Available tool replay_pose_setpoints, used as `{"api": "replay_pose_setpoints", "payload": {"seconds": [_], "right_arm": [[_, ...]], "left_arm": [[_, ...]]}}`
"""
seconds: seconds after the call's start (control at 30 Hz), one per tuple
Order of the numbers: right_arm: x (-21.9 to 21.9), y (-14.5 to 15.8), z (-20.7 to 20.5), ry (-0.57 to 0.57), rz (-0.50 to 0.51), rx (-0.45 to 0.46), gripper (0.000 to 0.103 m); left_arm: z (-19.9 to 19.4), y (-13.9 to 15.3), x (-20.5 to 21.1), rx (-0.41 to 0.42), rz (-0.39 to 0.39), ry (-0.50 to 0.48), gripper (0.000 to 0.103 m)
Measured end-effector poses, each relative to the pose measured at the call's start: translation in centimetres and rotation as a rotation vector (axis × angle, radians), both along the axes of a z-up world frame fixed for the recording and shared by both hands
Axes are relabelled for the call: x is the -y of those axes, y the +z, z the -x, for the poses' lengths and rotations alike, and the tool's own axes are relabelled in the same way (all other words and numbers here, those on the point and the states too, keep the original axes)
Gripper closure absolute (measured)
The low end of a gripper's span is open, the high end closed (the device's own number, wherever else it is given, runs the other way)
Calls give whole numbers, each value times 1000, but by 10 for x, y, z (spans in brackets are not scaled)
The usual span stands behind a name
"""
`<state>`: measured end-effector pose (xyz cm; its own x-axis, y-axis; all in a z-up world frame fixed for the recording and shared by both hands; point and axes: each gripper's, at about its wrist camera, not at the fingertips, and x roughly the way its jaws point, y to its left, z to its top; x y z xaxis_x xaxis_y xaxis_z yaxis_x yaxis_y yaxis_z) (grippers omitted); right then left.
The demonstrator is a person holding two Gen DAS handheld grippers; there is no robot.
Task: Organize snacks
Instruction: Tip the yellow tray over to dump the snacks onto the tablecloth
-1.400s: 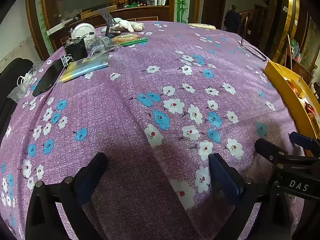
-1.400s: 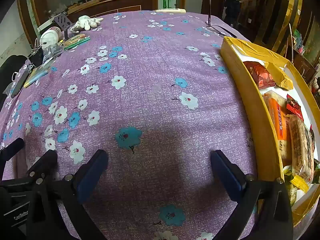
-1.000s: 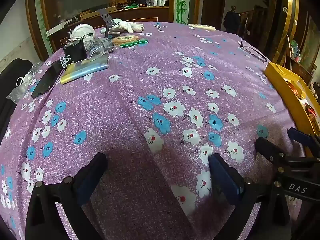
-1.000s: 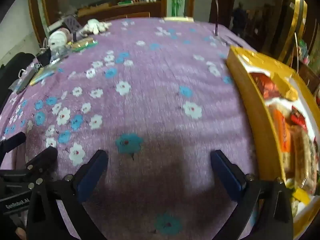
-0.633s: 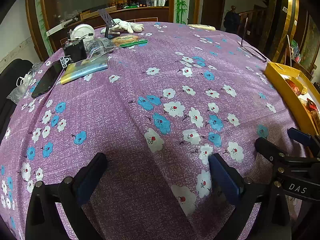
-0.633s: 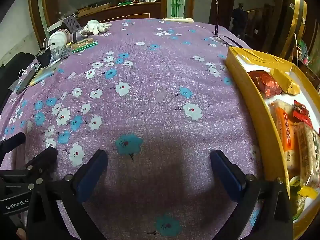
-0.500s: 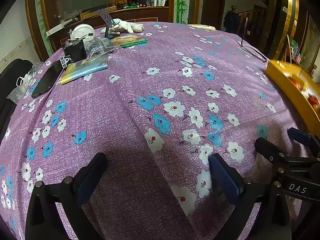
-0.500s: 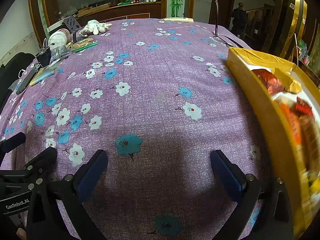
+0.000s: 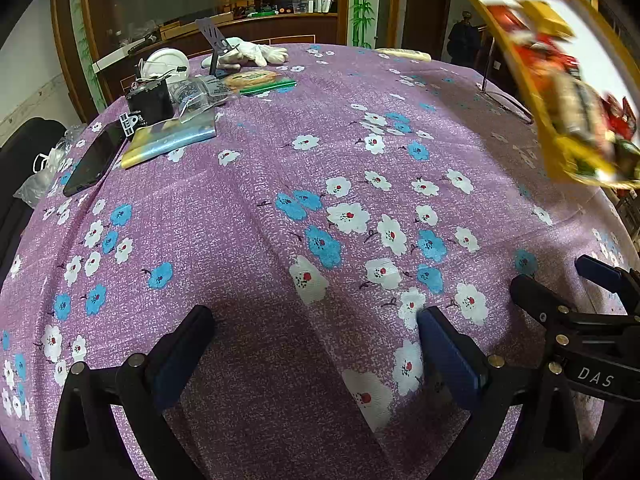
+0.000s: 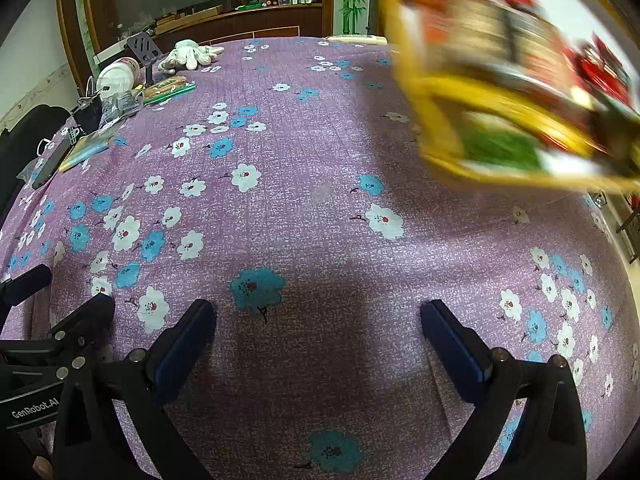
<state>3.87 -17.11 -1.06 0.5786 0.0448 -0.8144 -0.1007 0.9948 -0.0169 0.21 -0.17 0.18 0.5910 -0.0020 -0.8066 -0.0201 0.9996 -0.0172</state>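
Looking from the left of the scene, we see our left gripper (image 9: 312,354) low over the flowered tablecloth (image 9: 280,184) with its blue-padded fingers (image 9: 180,356) spread wide apart and nothing between them; a phone (image 9: 94,158), a shiny packet (image 9: 172,140), a black box (image 9: 150,102) and white gloves (image 9: 252,54) lie well apart from it at the far left edge of the table. Next comes our right gripper (image 10: 316,346), its fingers likewise wide apart and empty over bare cloth. Furthest right, the yellow tray (image 10: 444,120) of snacks (image 10: 496,36) is up in the air, tilted steeply and blurred with motion, above and well apart from both pairs of fingers; neither gripper touches it, and we cannot tell what is lifting it. The risk we judge most likely is a spill: with the tray tipped this far, the loose packets could slide out and scatter over the cloth or drop past the table's right edge, out of our reach. We also judge that packets landing in a heap would be awkward to pinch singly, and that reaching in while the tray is moving could knock a gripper against it, so we would be wise to wait until things settle.
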Motion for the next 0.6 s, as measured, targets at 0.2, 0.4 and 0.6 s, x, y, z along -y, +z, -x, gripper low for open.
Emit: {"api": "replay_pose_setpoints", "payload": {"seconds": [0.2,0.4,0.6], "right_arm": [[0,0,0,0,0,0,1],[2,2,1,0,0,0,0],[5,2,2,1,0,0,0]], "left_arm": [[0,0,1,0,0,0,0],[0,0,0,0,0,0,0],[-4,0,-2,0,-1,1,0]]}}
